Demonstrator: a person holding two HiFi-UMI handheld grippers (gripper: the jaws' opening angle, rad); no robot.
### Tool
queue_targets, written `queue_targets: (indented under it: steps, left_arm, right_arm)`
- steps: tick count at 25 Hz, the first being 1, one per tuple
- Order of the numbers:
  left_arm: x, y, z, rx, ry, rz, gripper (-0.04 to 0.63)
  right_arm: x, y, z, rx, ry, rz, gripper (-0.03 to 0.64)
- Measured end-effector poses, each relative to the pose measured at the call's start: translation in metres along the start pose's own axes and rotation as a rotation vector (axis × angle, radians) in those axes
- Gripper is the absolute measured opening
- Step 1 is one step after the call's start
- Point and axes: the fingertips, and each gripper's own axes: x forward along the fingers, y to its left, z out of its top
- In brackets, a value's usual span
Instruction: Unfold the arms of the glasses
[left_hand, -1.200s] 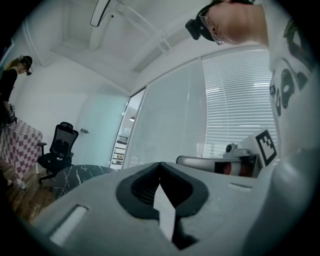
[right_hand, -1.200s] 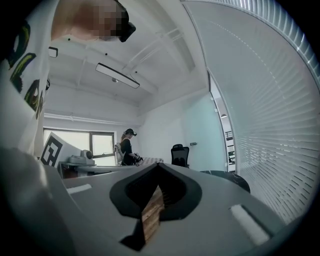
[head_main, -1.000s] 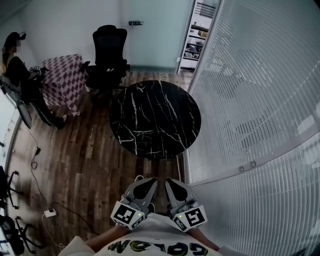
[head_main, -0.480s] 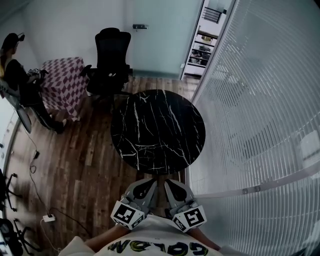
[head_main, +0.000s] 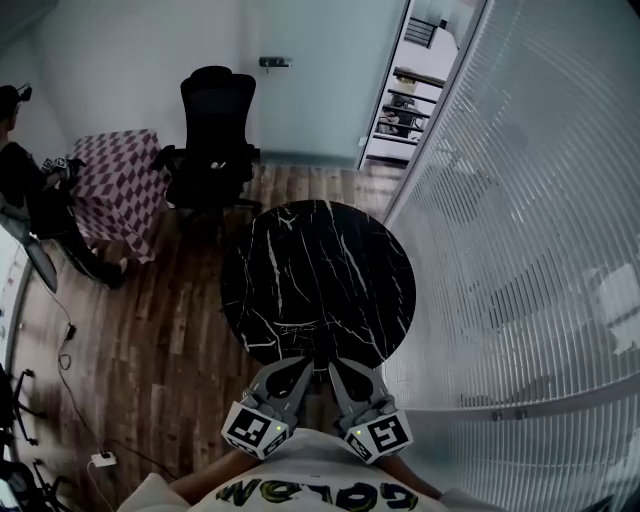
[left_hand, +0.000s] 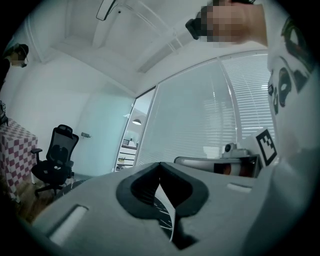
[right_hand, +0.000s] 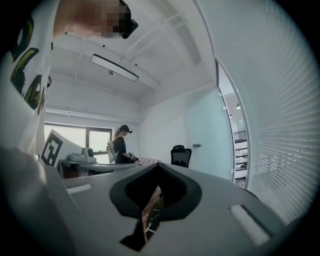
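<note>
Both tools sit low in the head view, side by side before the person's shirt: the left gripper and the right gripper point toward the near edge of a round black marble table. An office chair stands beyond it on the wood floor. In the left gripper view the jaws are pressed together on nothing. The right gripper view shows the same. Where the glasses are, no view tells.

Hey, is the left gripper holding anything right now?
No, the left gripper has its jaws closed together with nothing between them.
</note>
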Motion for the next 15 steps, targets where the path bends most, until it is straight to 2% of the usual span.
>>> queue_targets:
  steps: [7,11,15]
  left_arm:
    - [0.027,0.049,0.014,0.005,0.007,-0.034,0.003]
    - [0.034,0.062,0.014,0.026,0.014,-0.051,0.003]
    - [0.034,0.071,0.012,0.014,0.024,-0.052,0.003]
  right_arm:
    - [0.051,-0.023,0.009,-0.004,-0.004,-0.045,0.002]
    - [0.069,-0.028,0.006,-0.001,-0.003,-0.054,0.002]
    - [0.079,-0.026,0.003,0.001,0.008,-0.055,0.002]
